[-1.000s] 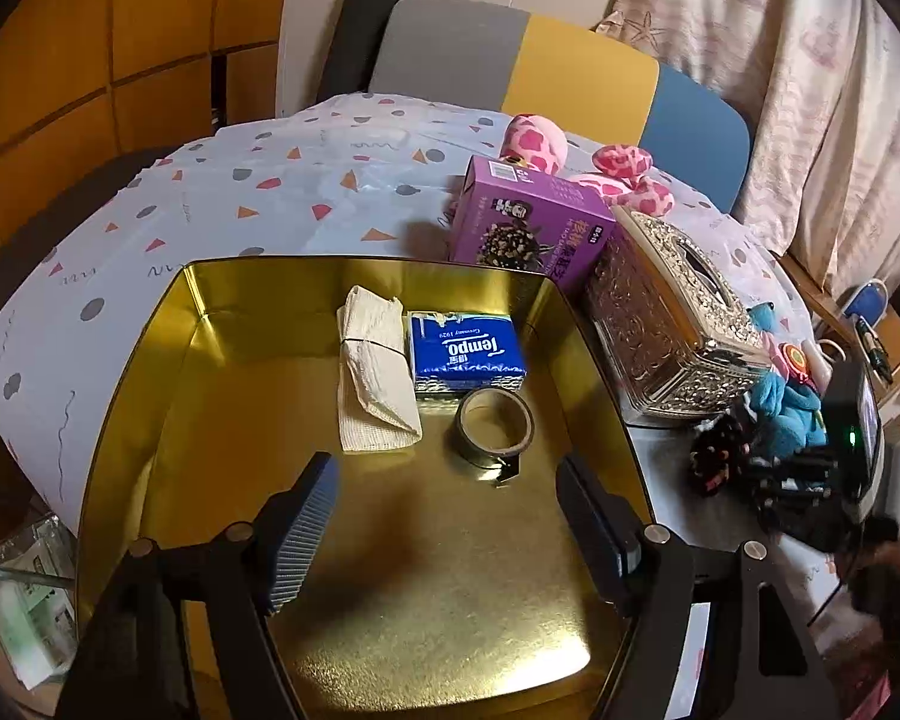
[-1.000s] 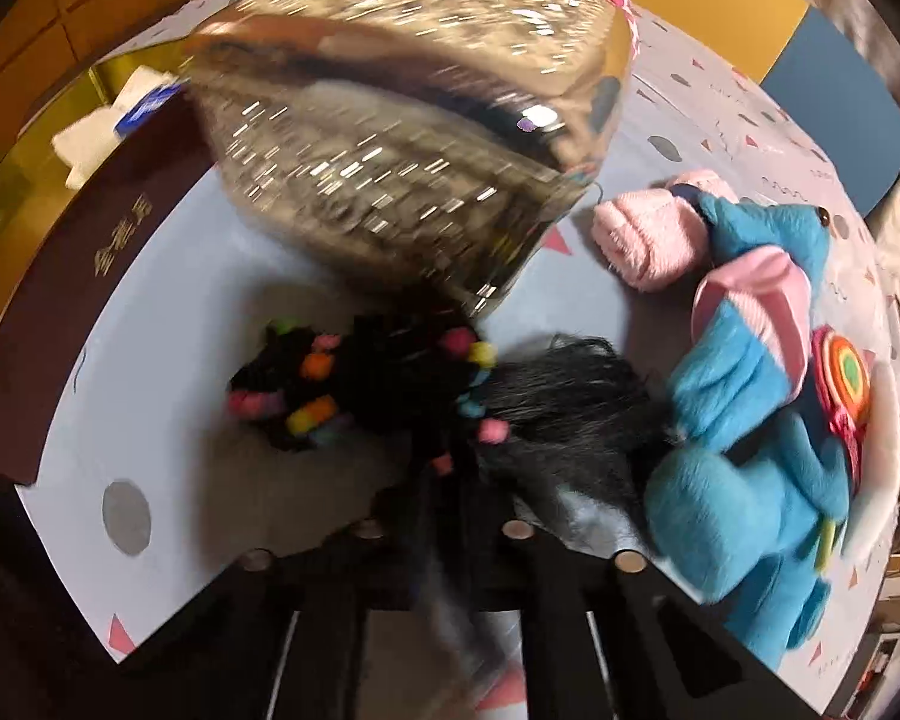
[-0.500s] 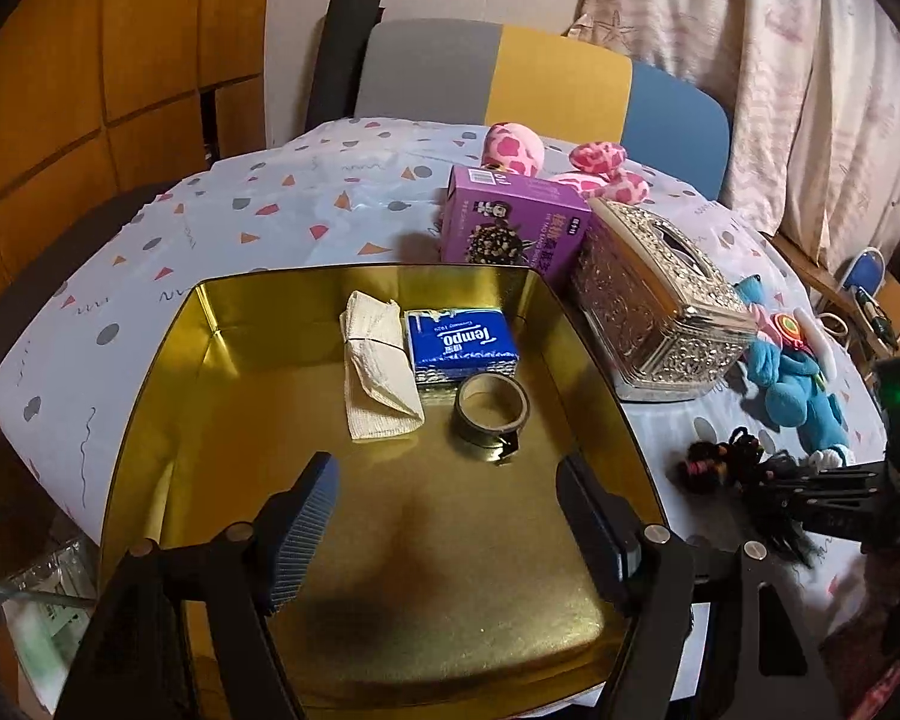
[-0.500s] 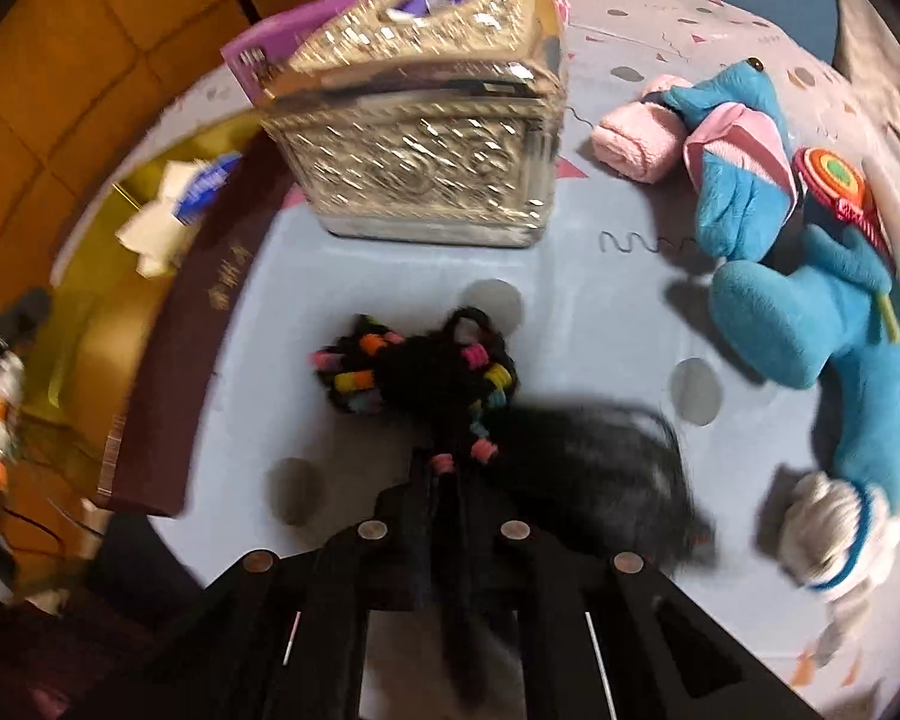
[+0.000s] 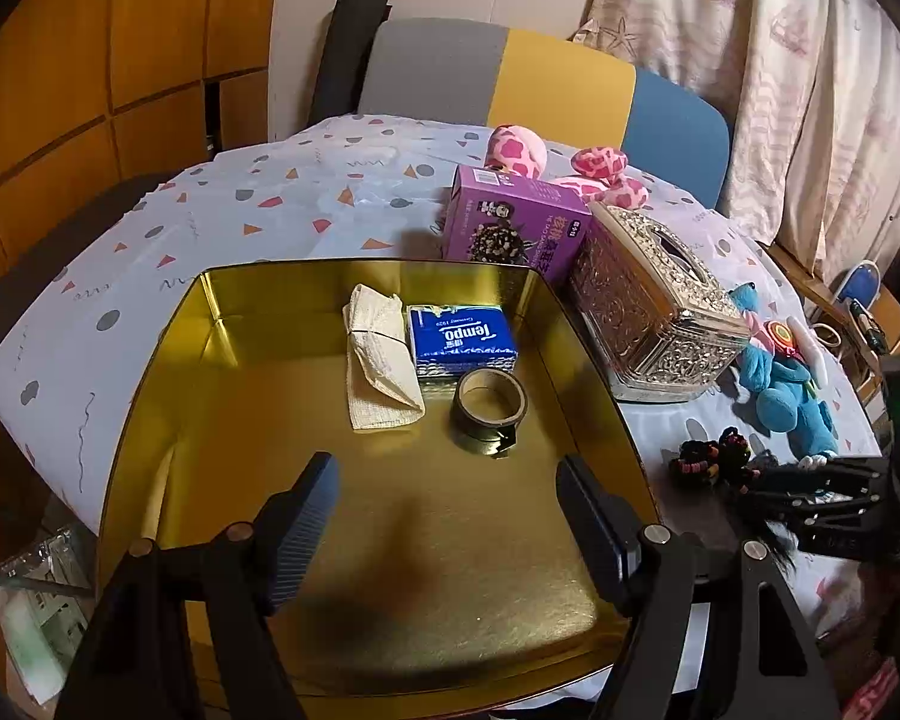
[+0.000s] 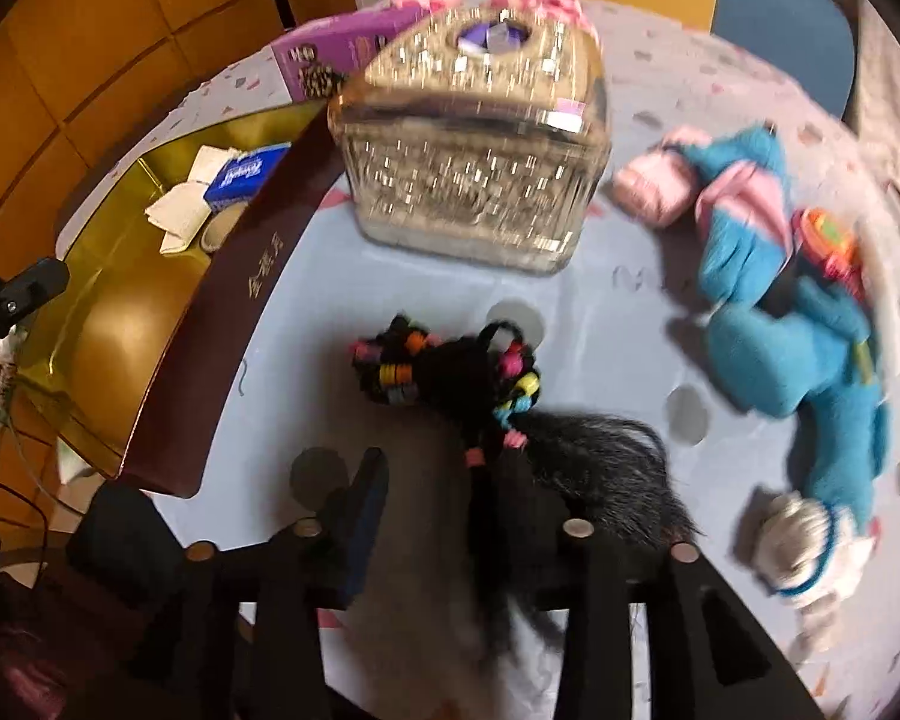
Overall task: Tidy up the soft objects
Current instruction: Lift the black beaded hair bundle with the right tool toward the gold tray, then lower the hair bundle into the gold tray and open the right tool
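Since a second ago our right gripper [image 6: 432, 504] has let go: its jaws are opening, the black hair bundle [image 6: 480, 384] lying against the right finger, centre frame, on the tablecloth [image 6: 600, 330]. Our left gripper [image 5: 447, 516] hangs spread over the gold tray [image 5: 168, 360], lower centre.

Probably a home dining corner: patterned-cloth table [image 5: 282, 204], colour-block chair [image 5: 510, 78] at twelve o'clock, curtains [image 5: 750, 90] at two.

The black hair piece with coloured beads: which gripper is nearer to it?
Right. The right gripper is at the black hair piece, jaws opening around its strands. The left gripper hangs over the gold tray, apart from it.
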`<control>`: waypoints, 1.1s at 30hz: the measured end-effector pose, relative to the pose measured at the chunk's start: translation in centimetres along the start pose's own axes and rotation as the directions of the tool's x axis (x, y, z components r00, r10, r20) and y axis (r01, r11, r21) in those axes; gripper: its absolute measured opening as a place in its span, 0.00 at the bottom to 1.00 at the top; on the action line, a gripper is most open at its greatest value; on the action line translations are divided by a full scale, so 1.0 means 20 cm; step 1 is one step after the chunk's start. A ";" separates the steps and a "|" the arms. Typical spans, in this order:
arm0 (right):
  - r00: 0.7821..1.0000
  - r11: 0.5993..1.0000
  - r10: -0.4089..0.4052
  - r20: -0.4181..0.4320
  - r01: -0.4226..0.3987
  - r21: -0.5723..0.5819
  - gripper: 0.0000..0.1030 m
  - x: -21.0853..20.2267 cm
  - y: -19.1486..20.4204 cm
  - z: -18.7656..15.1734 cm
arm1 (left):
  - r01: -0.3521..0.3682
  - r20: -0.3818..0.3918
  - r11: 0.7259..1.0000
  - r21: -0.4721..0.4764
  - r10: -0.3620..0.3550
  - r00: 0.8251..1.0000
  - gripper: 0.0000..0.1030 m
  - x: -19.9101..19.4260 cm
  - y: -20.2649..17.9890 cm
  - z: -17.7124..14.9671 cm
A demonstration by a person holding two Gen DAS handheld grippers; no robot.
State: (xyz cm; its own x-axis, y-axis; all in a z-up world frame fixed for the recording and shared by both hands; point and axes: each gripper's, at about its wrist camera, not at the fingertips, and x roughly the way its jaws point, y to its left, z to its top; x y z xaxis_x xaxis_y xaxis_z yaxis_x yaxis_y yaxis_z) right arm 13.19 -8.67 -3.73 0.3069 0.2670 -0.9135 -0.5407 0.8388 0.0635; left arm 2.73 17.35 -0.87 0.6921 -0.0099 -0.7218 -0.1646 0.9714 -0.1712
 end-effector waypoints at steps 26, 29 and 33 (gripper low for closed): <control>0.994 0.991 -0.078 -0.075 0.070 -0.113 0.17 0.20 0.06 0.06 | -0.022 0.019 1.000 -0.020 0.022 1.000 0.73 -0.02 0.04 0.00; 0.999 0.999 -0.016 -0.043 0.014 -0.049 0.17 0.12 0.08 0.08 | -0.029 0.021 0.999 -0.023 0.030 0.999 0.73 -0.03 0.06 0.00; 0.997 0.997 0.074 0.012 -0.074 -0.015 0.17 0.02 0.16 0.16 | -0.041 0.021 0.999 -0.029 0.042 0.999 0.73 -0.03 0.08 -0.01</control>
State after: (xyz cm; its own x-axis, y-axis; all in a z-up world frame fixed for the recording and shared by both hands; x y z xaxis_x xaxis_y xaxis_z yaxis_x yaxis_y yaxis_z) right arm 14.00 -4.40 -2.59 0.2757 0.3341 -0.9013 -0.5732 0.8098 0.1248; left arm 1.90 18.81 -0.81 0.6990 0.0357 -0.7143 -0.2136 0.9636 -0.1608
